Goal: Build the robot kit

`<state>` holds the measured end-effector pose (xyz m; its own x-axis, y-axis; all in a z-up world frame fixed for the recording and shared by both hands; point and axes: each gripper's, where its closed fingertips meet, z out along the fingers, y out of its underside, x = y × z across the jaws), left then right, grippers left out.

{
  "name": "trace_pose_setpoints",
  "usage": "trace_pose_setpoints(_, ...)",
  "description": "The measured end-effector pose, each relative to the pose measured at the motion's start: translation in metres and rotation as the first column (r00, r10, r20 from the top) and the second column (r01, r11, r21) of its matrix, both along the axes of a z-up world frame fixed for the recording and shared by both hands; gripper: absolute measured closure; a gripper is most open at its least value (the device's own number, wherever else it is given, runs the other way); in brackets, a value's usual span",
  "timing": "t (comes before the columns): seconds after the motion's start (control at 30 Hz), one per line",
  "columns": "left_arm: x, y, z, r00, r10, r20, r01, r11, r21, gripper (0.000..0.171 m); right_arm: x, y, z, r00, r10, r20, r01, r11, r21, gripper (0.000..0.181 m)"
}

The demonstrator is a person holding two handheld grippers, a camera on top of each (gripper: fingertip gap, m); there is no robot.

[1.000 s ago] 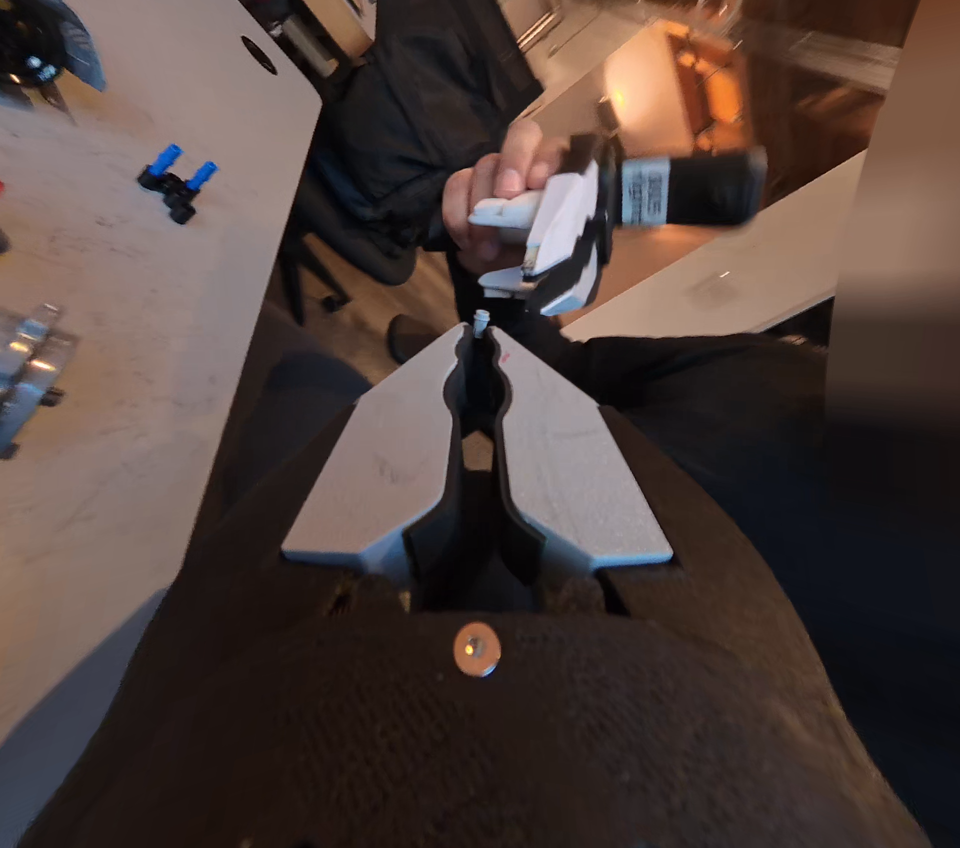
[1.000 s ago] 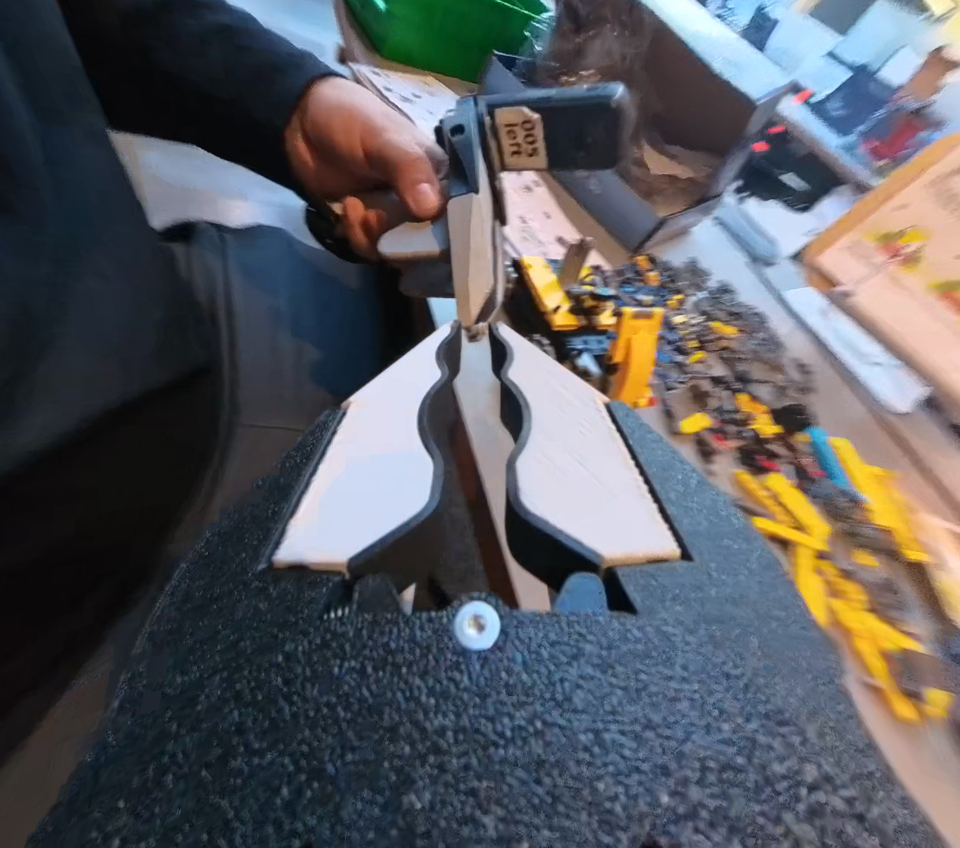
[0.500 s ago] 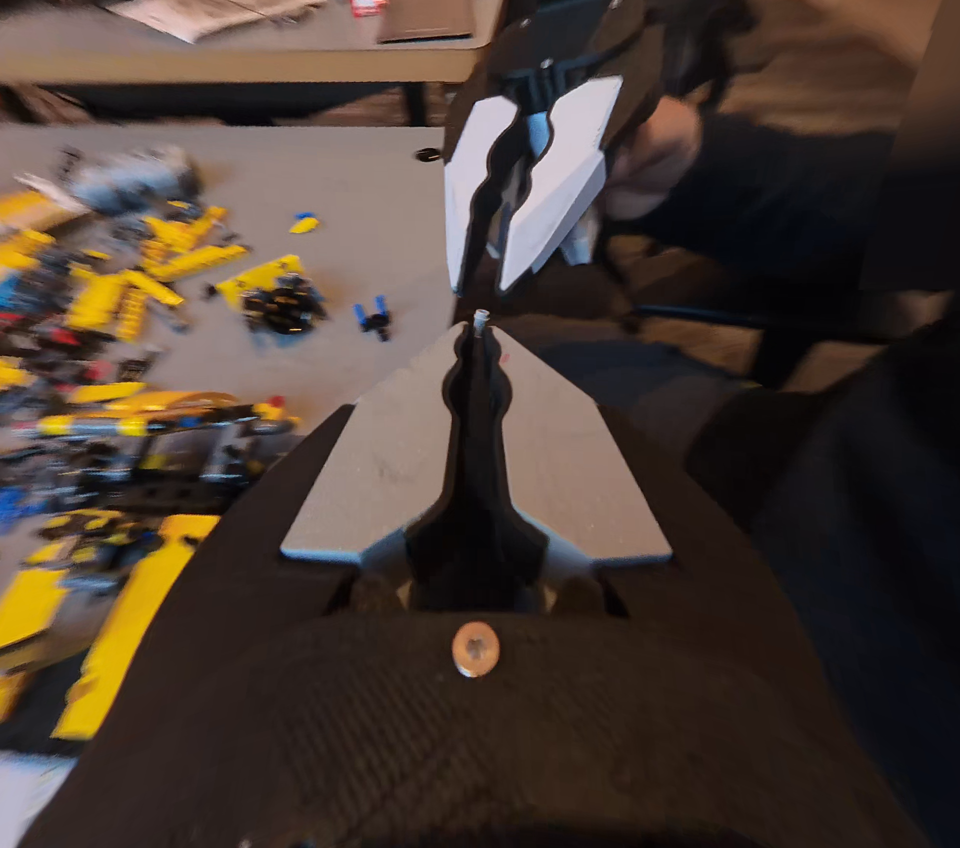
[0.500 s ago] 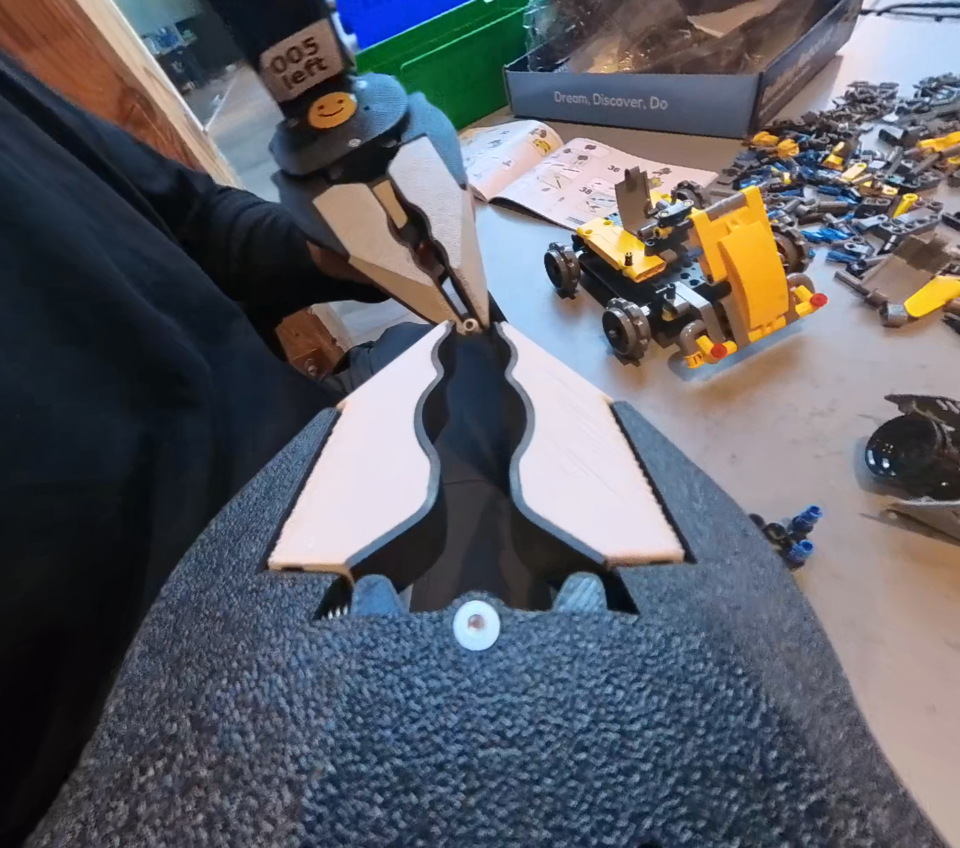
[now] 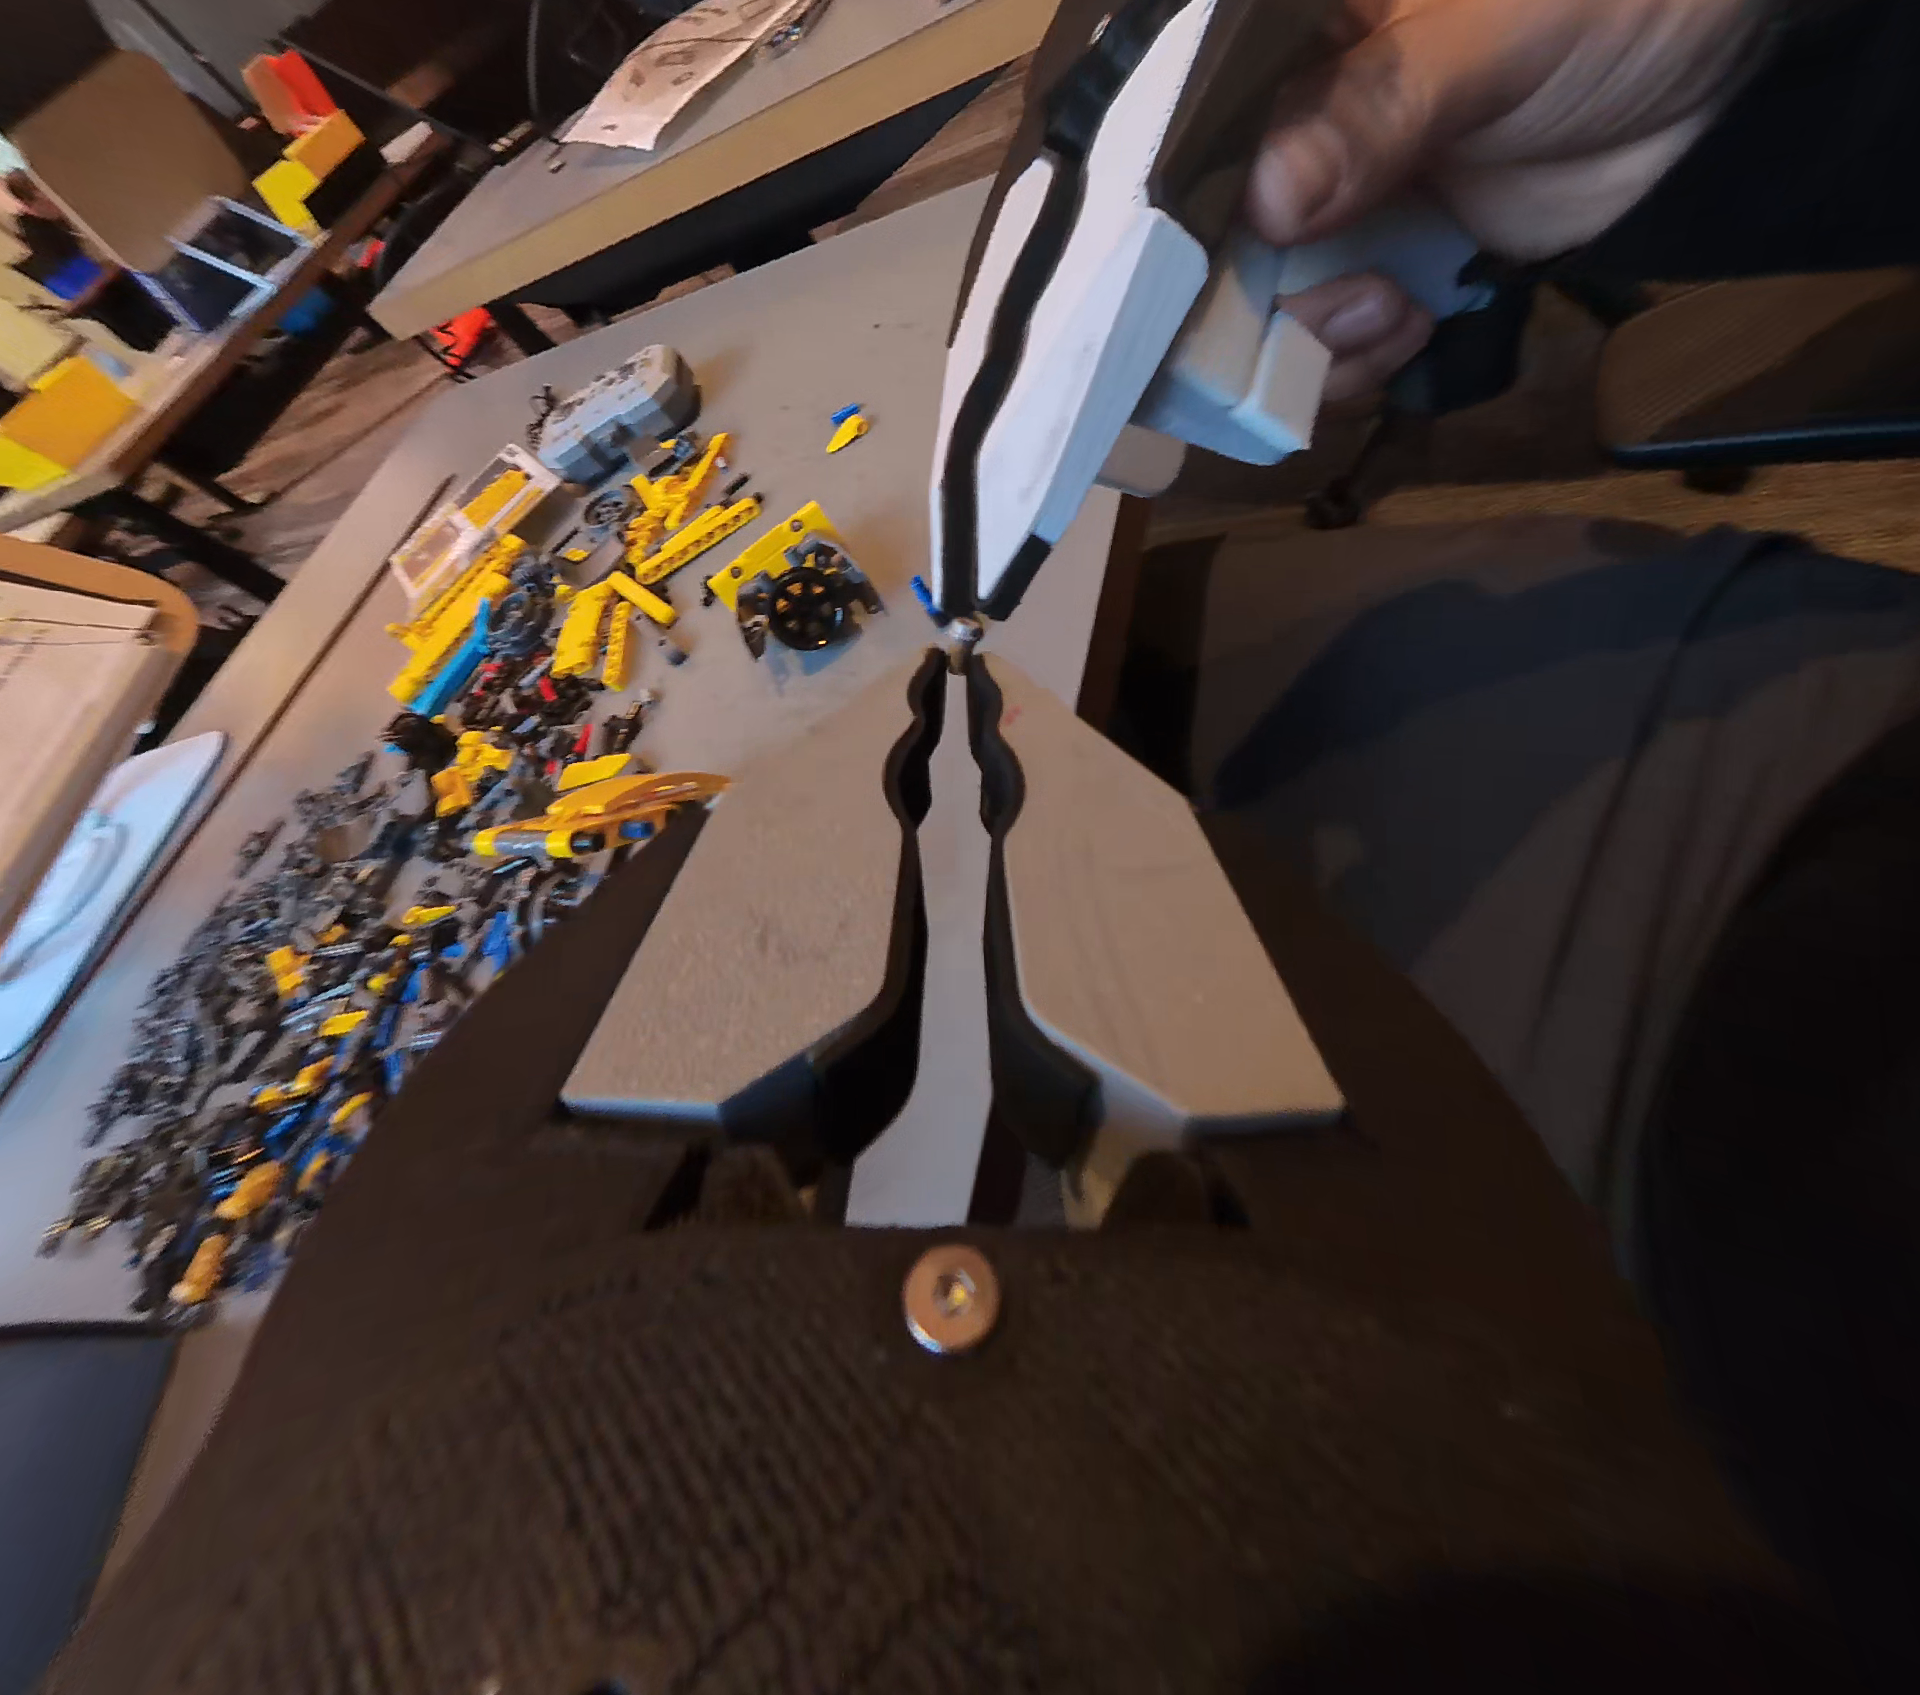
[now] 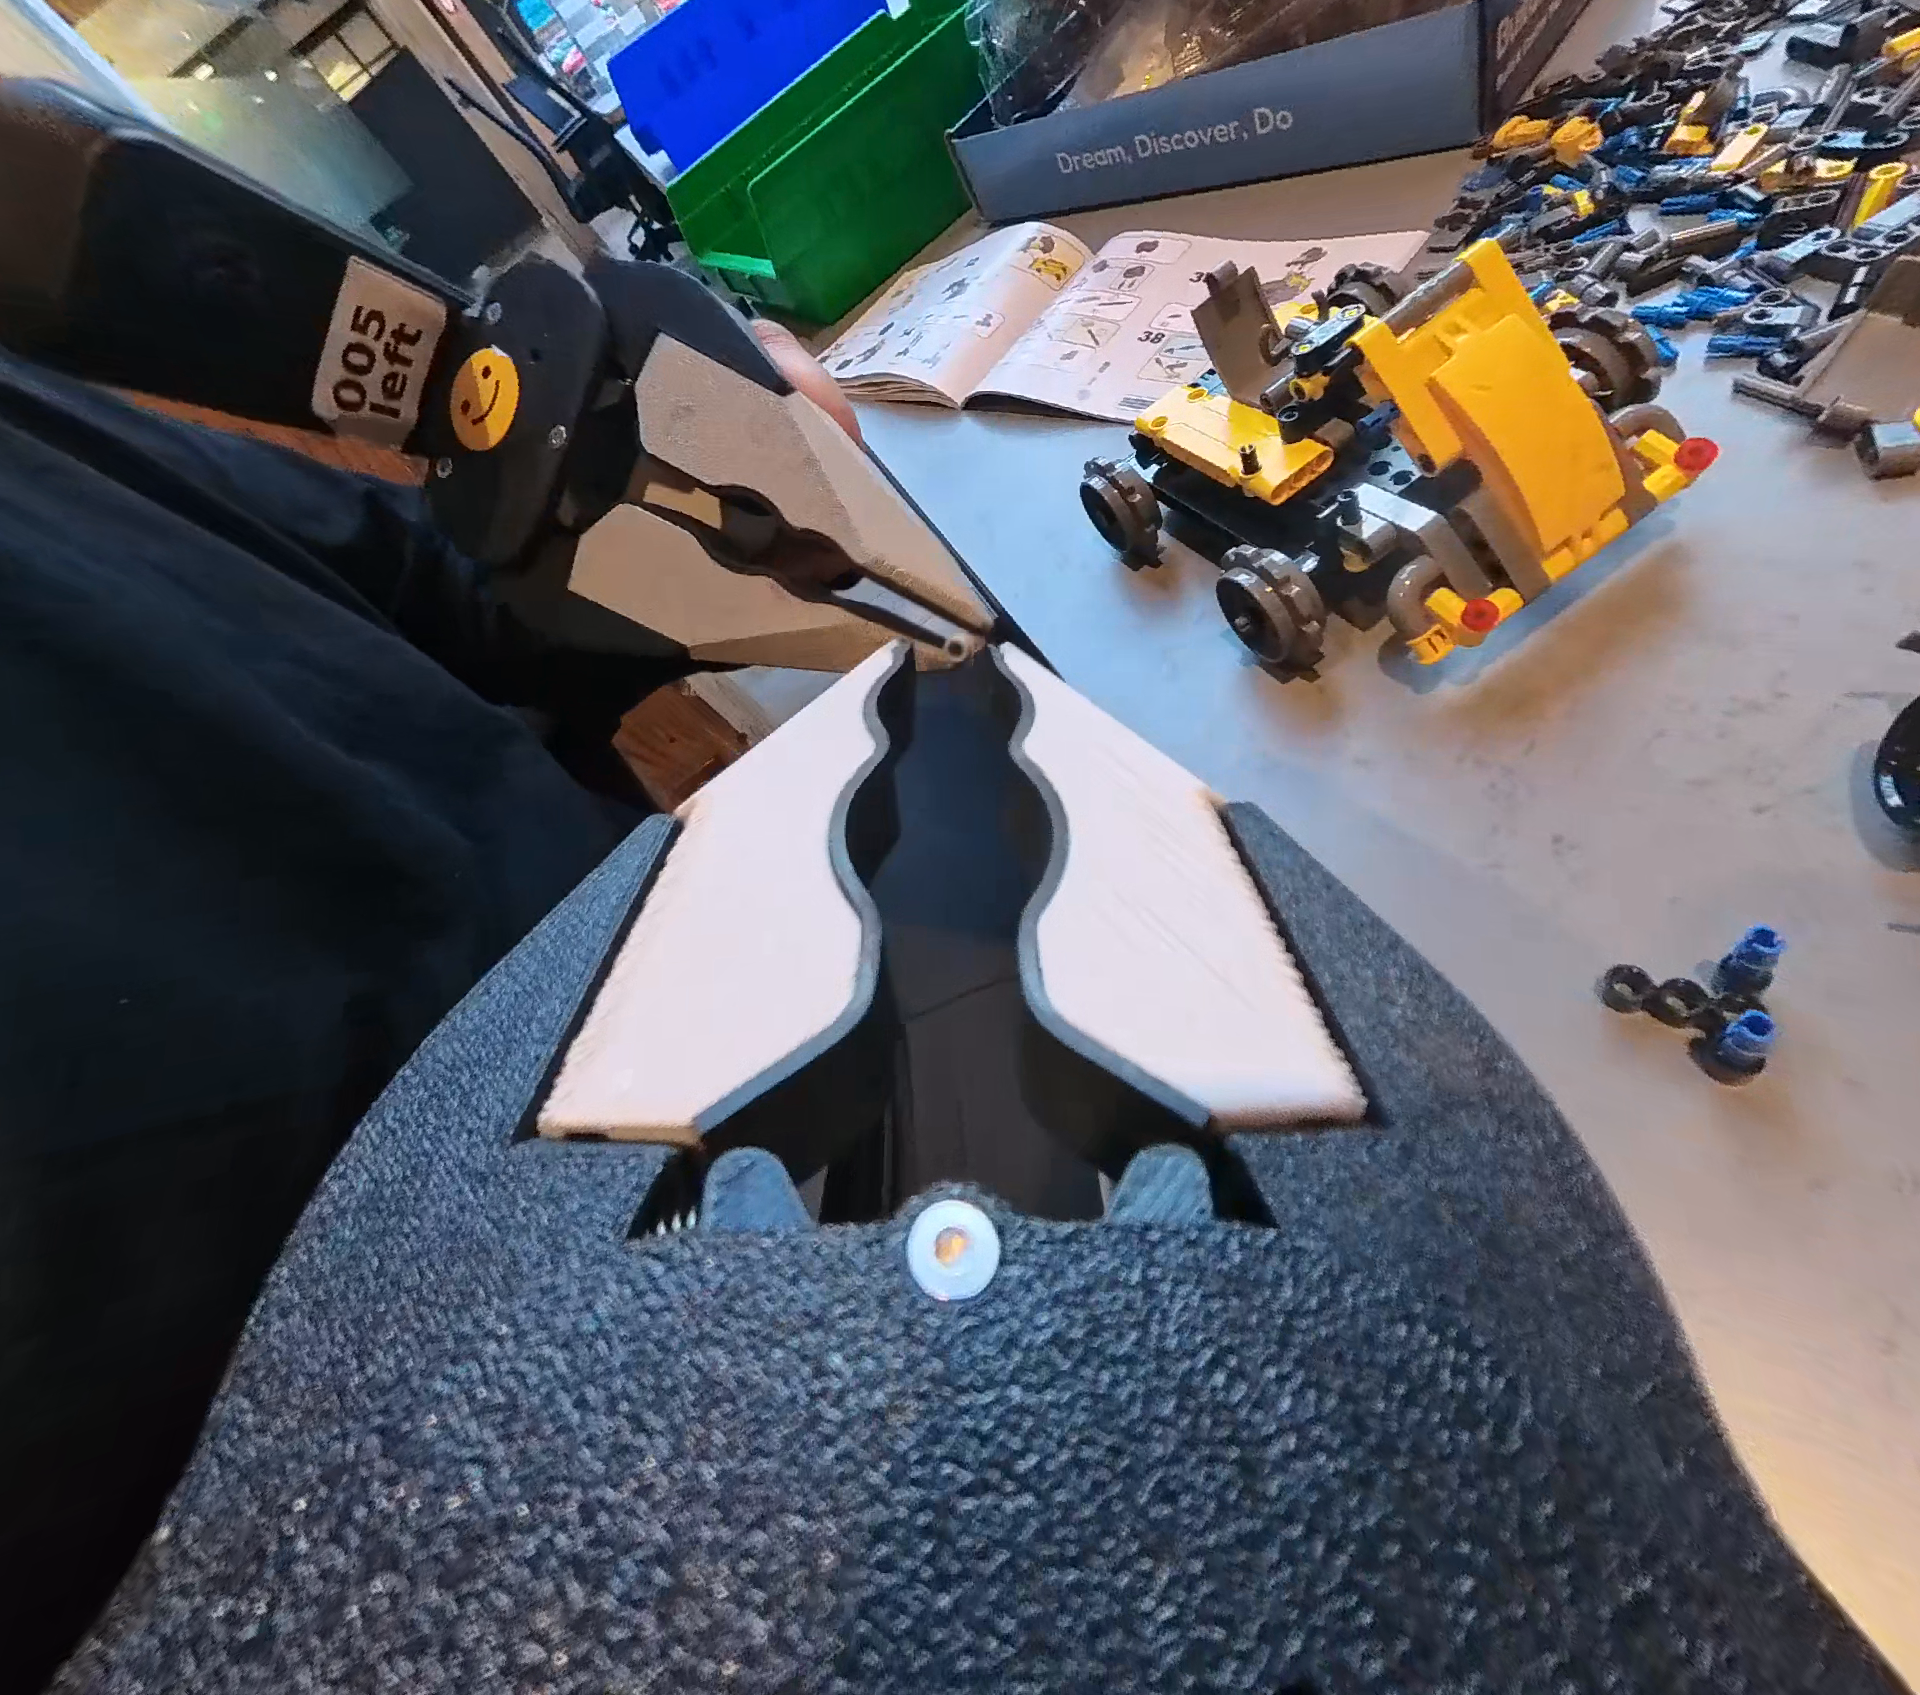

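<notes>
My left gripper (image 5: 958, 660) is shut on a small grey pin (image 5: 962, 633) that sticks out past its tips. It is held in the air over the near edge of the grey table (image 5: 831, 315). My right gripper (image 5: 966, 606), held by a hand (image 5: 1507, 66), comes down from above and meets it tip to tip. In the right wrist view my right gripper (image 6: 954, 658) is slightly open. The pin (image 6: 954, 646) and the left gripper's tips (image 6: 935, 622) sit right at its opening. I cannot tell whether its fingers touch the pin.
A yellow wheeled model (image 6: 1403, 461), an open booklet (image 6: 1039, 315), a dark box (image 6: 1299, 87) and a green bin (image 6: 831, 191) stand on the table. Loose yellow, black and blue parts (image 5: 364, 918) cover its left. A black-and-blue piece (image 6: 1704, 1006) lies near the right gripper. Left and right tips are no more than a few centimetres apart. The black-and-blue piece (image 6: 1704, 1006) is about 15 cm from both grippers' fingertips.
Both grippers have swung round towards the table and come together. The right gripper's tips now reach the pin in the left gripper. The left gripper has stayed shut on the pin.
</notes>
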<state>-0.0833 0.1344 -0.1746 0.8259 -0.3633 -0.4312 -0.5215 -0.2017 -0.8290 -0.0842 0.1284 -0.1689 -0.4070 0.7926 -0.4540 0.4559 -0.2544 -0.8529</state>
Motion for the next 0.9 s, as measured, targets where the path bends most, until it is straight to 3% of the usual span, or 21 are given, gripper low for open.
trace_pose_setpoints(0.03,-0.0002,0.0001,0.0001,1.000,0.005,-0.016,-0.005,1.000,0.004,0.169,-0.0006,-0.0007,-0.0010,1.000,-0.001,0.005,0.001,1.000,0.002,0.166)
trace_pose_setpoints(0.23,0.0028,0.0001,-0.0036,0.994,0.015,-0.107,-0.013,1.000,0.020,0.170,-0.0028,-0.0022,-0.0052,1.000,-0.002,0.017,0.002,1.000,-0.005,0.175)
trace_pose_setpoints(0.4,0.0003,0.0012,-0.0041,0.992,0.027,-0.121,-0.024,0.999,0.027,0.169,-0.0033,-0.0006,-0.0082,1.000,-0.005,0.029,0.006,1.000,-0.020,0.169)
trace_pose_setpoints(0.9,0.0000,0.0030,-0.0064,0.992,0.042,-0.115,-0.039,0.999,0.033,0.169,-0.0037,0.0016,-0.0107,1.000,-0.004,0.022,0.004,1.000,-0.015,0.176)
